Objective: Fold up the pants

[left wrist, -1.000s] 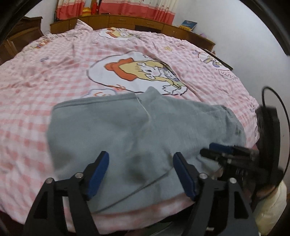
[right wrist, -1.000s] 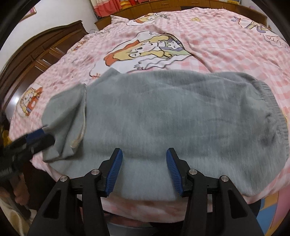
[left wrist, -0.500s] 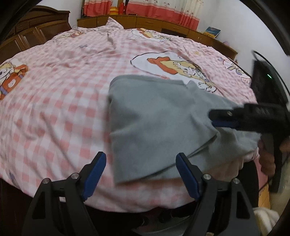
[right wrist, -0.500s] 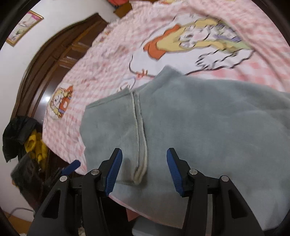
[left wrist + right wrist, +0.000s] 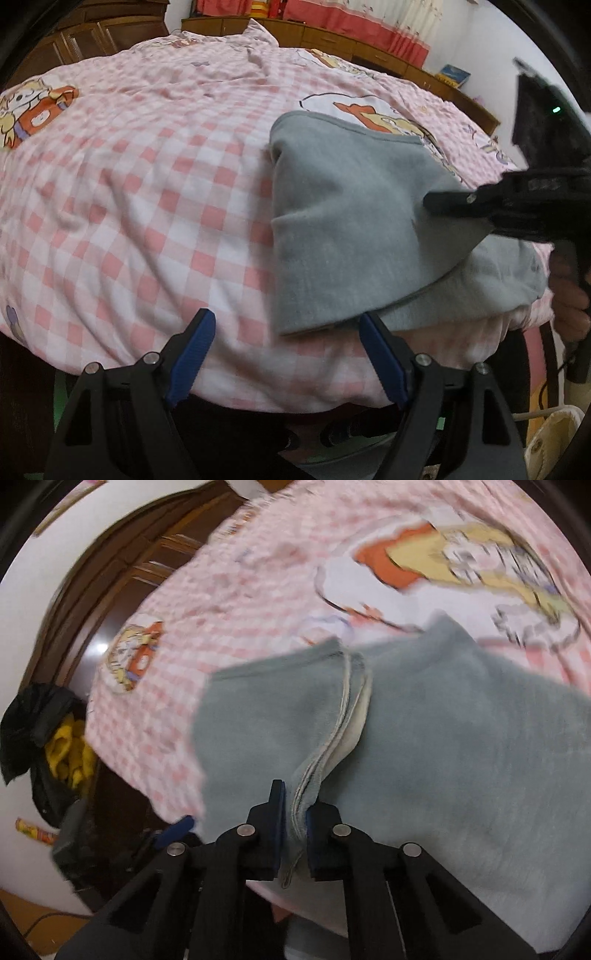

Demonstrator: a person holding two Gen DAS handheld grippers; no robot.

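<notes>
The grey pants point(image 5: 351, 221) lie folded on the pink checked bed cover point(image 5: 147, 184), near its front right edge. My left gripper point(image 5: 288, 354) is open at the bed's front edge, its right finger just below the pants' near corner and nothing between its fingers. In the right wrist view my right gripper point(image 5: 295, 816) is shut on the layered seam edge of the pants point(image 5: 443, 757). From the left wrist view the right gripper point(image 5: 443, 199) reaches in from the right over the upper fold, with a hand point(image 5: 569, 295) behind it.
The bed cover point(image 5: 258, 590) carries cartoon prints. A dark wooden wardrobe point(image 5: 122, 579) stands to the left, with a black bag holding yellow items point(image 5: 55, 738) on the floor beside it. A low wooden cabinet point(image 5: 332, 33) and red curtains line the far wall.
My right gripper has gone from open to shut on the pants' seam edge. My left gripper's view has swung left, so the pants now sit to its right.
</notes>
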